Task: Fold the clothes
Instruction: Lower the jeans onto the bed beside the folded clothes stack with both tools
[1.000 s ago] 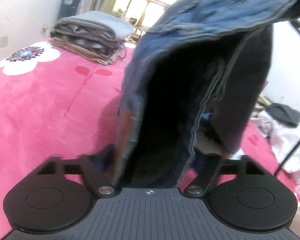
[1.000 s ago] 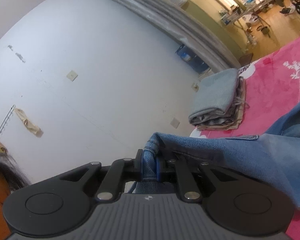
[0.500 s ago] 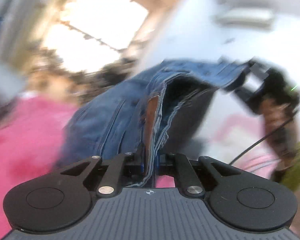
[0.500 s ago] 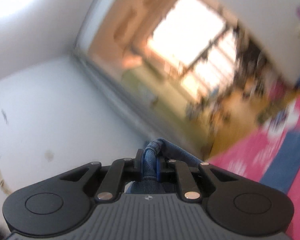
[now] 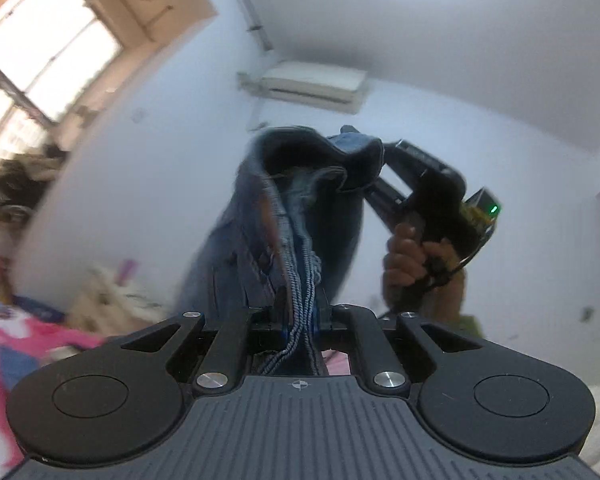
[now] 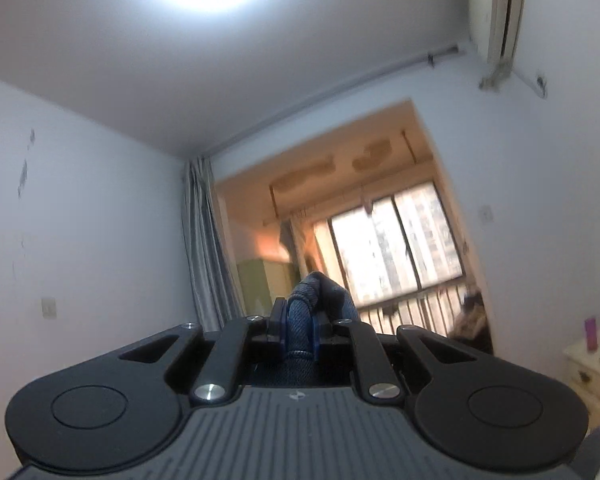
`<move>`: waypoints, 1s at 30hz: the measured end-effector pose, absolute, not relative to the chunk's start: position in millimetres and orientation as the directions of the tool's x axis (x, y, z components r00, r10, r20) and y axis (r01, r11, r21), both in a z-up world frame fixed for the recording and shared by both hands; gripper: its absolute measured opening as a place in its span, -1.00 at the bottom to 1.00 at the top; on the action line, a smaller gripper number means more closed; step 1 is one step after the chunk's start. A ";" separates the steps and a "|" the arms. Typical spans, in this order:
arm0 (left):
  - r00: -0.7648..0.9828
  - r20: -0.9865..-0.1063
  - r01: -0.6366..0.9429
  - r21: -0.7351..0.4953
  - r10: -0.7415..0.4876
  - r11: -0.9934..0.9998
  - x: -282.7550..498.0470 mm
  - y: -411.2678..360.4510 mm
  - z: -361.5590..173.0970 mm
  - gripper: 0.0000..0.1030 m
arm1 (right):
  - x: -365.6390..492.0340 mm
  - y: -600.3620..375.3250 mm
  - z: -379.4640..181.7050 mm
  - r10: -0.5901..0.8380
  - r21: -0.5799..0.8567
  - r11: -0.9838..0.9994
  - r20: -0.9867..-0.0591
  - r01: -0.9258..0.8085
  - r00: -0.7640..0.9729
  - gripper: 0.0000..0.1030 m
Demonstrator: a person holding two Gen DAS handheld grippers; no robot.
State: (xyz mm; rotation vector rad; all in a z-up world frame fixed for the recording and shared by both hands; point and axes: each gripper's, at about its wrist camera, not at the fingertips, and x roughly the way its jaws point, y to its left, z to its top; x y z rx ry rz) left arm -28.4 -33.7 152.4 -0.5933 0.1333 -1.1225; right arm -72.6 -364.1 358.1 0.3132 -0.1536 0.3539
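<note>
A pair of blue denim jeans (image 5: pixel 284 216) hangs in the air between my two grippers. My left gripper (image 5: pixel 300 316) is shut on a seamed edge of the jeans. In the left wrist view my right gripper (image 5: pixel 380 168), held in a hand, clamps the other end of the waistband up high. In the right wrist view my right gripper (image 6: pixel 298 320) is shut on a rolled fold of the jeans (image 6: pixel 320 292) and points up toward the ceiling and window.
A corner of the pink flowered bedspread (image 5: pixel 16 344) shows at lower left. A white bedside cabinet (image 6: pixel 592 364) with a purple bottle stands at right. An air conditioner (image 5: pixel 312 84) hangs on the wall. A grey curtain (image 6: pixel 208 248) and balcony window are ahead.
Both grippers have swung upward with the jeans, away from the bed toward the walls and ceiling. The left gripper, open around the fabric a second ago, is now clamped on the jeans.
</note>
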 end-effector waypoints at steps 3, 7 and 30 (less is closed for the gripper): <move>0.538 0.090 0.697 -0.606 -0.838 0.383 -11.5 -6.3 104.9 -0.85 | -13.7 -340.2 306.4 0.348 0.343 0.869 0.088 -0.356 0.933 -0.73; 0.685 -0.050 0.498 -0.696 -0.727 0.517 -4.2 47.4 31.0 -0.85 | 73.7 -294.8 222.9 0.438 0.489 0.799 -0.073 -0.350 0.896 -0.73; 0.814 -0.494 -0.260 -0.781 -0.307 0.568 -43.6 276.6 -131.1 -0.17 | 288.9 90.6 -57.3 0.661 0.541 0.744 -0.682 -0.392 0.313 -0.66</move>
